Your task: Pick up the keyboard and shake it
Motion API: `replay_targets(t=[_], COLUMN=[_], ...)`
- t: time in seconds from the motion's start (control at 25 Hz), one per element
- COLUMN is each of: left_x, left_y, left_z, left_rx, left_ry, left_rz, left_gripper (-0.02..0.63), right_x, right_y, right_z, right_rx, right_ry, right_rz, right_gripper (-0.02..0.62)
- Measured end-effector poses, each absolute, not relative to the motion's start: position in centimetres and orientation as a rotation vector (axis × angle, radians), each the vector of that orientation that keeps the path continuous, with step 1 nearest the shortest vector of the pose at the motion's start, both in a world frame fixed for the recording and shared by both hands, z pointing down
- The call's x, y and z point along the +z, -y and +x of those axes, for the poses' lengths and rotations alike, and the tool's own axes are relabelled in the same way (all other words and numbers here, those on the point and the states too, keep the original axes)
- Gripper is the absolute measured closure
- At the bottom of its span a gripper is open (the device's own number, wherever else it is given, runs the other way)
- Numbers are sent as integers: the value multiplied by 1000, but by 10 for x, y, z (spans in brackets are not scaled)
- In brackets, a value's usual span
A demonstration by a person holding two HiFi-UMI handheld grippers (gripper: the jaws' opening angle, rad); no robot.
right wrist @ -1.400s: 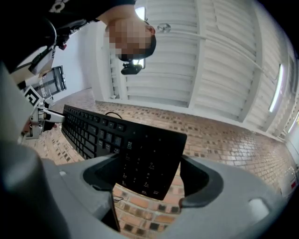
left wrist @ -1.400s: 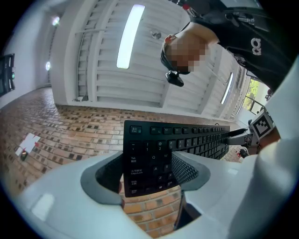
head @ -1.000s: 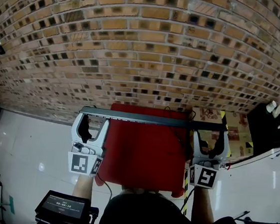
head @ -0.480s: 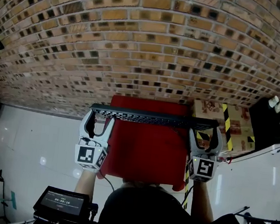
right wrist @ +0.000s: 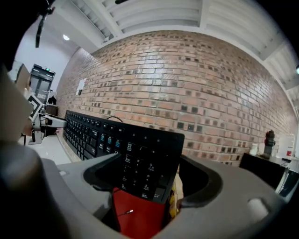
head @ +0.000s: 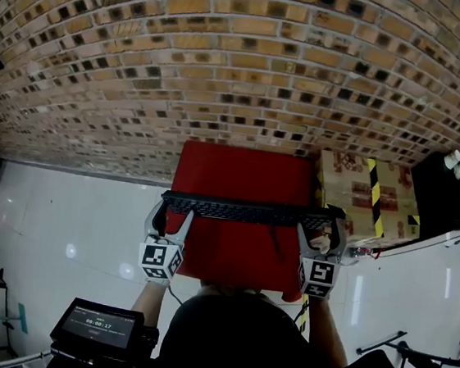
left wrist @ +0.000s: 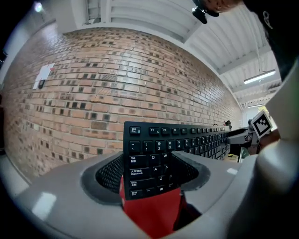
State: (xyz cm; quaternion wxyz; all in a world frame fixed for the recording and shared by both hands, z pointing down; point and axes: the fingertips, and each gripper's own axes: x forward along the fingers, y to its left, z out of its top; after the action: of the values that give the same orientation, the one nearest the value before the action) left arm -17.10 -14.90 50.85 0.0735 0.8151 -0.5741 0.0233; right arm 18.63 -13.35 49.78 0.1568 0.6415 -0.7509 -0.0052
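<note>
A black keyboard [head: 250, 212] hangs level in the air above a red table [head: 244, 171], held by its two ends. My left gripper [head: 171, 216] is shut on its left end, and my right gripper [head: 323, 232] is shut on its right end. In the left gripper view the keyboard [left wrist: 156, 154] stands between the grey jaws of the left gripper [left wrist: 149, 172], its keys facing the camera. The right gripper view shows the number-pad end of the keyboard [right wrist: 140, 156] clamped in the right gripper [right wrist: 148, 179]. The keyboard's thin cable [head: 274, 238] hangs down toward the table.
A brick wall [head: 243, 65] stands behind the red table. A cardboard box with black-and-yellow tape [head: 369, 195] sits to the right, and a black table [head: 447, 196] beyond it. A small screen [head: 98, 325] is at the lower left. The floor [head: 61, 218] is white.
Both grippers and the keyboard have moved down the head view, toward me, from the table's far edge to over its near half. The grip on both ends is unchanged.
</note>
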Motion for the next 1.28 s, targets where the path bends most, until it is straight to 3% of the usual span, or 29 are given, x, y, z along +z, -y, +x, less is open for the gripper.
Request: replay_targets(t=[0.4,1.28], left_x=[578,580], left_y=[122,125], left_z=[-172,-168], left_rx=[220,243], left_ry=[1666,1672], left_rz=[2352,2350], left_gripper=[282,281], right_x=[576,586], right_y=[103,103], right_z=[186,190], right_rx=[212,244], right_ry=[2065,2019], right_rz=[1772,1795], right_gripper=[236,239])
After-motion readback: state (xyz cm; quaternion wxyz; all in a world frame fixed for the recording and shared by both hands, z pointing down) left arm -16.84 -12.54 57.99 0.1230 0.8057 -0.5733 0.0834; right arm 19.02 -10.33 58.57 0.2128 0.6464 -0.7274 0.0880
